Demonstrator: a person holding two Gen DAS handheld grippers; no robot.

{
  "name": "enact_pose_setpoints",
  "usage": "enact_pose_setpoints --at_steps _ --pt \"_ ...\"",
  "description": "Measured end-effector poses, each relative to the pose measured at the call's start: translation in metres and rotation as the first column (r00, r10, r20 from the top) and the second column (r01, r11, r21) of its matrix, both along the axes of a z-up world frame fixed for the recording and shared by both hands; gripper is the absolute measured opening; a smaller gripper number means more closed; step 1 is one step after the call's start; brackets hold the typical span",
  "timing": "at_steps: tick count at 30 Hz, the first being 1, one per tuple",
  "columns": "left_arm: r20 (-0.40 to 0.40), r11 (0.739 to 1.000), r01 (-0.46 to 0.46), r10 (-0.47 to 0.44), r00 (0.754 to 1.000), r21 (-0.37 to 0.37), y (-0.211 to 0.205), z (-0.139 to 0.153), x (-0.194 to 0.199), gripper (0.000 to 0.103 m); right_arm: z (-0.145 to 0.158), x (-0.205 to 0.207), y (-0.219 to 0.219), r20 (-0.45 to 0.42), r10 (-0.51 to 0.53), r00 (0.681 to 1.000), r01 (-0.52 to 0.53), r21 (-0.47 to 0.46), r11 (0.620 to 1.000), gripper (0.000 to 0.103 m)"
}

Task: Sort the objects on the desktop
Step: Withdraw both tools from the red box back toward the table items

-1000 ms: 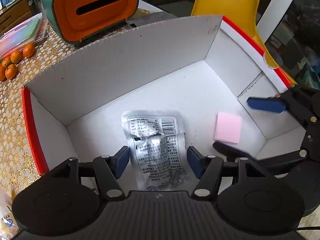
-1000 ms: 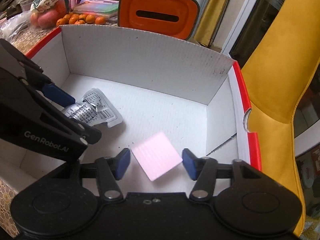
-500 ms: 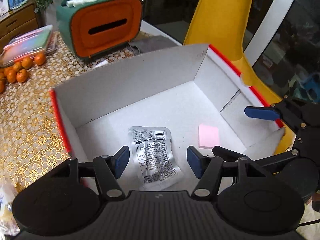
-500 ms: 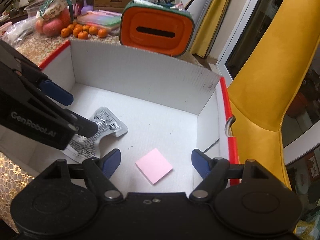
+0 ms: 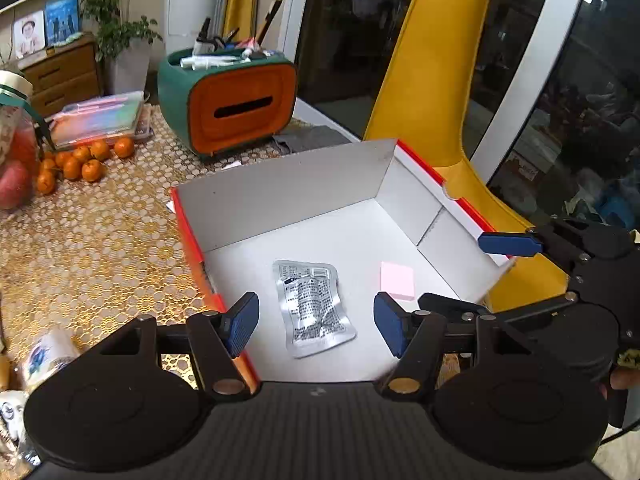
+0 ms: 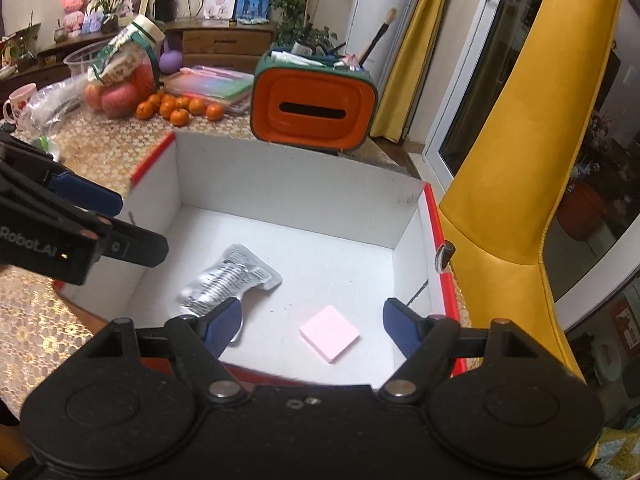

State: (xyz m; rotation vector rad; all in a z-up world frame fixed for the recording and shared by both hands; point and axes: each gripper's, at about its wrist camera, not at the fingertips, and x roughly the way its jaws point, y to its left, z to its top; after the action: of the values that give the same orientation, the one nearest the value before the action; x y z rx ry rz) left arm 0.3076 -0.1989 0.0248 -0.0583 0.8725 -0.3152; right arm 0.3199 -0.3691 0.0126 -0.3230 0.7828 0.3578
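Observation:
A white cardboard box with a red rim (image 5: 192, 236) (image 6: 434, 216) stands on the gold patterned table. A silver foil packet (image 5: 314, 308) (image 6: 228, 280) and a pink sticky-note pad (image 5: 397, 281) (image 6: 330, 333) lie loose on its floor. My left gripper (image 5: 316, 324) (image 6: 116, 220) hovers open above the box's near left side, the packet far below its fingers. At the near right, my right gripper (image 6: 312, 326) (image 5: 476, 274) also hangs open over the box. The pink pad lies well under its fingers, untouched.
An orange and green desk organiser (image 5: 232, 108) stands behind the box, with tangerines (image 5: 80, 160), a stack of plastic cases (image 5: 100, 120) and bagged apples (image 6: 116, 96) to its left. A yellow chair (image 6: 520, 160) sits at the box's right. A tissue pack (image 5: 44, 356) lies near left.
Both grippers have risen and drawn back from the box floor, so the whole box now shows. The right jaws have spread wider, and the pink pad and packet stay lying in the box.

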Motion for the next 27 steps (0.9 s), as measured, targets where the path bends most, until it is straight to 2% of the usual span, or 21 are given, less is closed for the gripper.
enact_pose_setpoints --at_steps 10,20,22,24,27 --pt "0.055 1.0 0.008 -0.008 0.998 0.004 0.031 0.015 -0.053 0.07 0.012 -0.038 0.021 0.019 0.02 1.0 -0.022 0.062 0.998 0.084" --pt "0.075 0.999 -0.034 0.036 0.997 -0.025 0.081 0.026 -0.102 0.084 0.022 -0.076 0.051 0.045 0.034 0.998 -0.039 0.113 0.993 0.092" --pt "0.083 0.998 -0.052 0.054 0.995 -0.03 0.095 0.027 -0.112 0.089 0.022 -0.083 0.058 0.052 0.033 0.998 -0.038 0.111 0.993 0.093" --pt "0.088 0.997 -0.069 0.072 0.993 -0.039 0.109 0.027 -0.121 0.098 0.021 -0.089 0.067 0.055 0.03 0.998 -0.037 0.116 0.993 0.093" --pt "0.109 0.994 -0.099 0.104 0.989 -0.049 0.128 0.027 -0.133 0.1 0.02 -0.097 0.08 0.052 0.029 0.998 -0.036 0.13 0.991 0.093"
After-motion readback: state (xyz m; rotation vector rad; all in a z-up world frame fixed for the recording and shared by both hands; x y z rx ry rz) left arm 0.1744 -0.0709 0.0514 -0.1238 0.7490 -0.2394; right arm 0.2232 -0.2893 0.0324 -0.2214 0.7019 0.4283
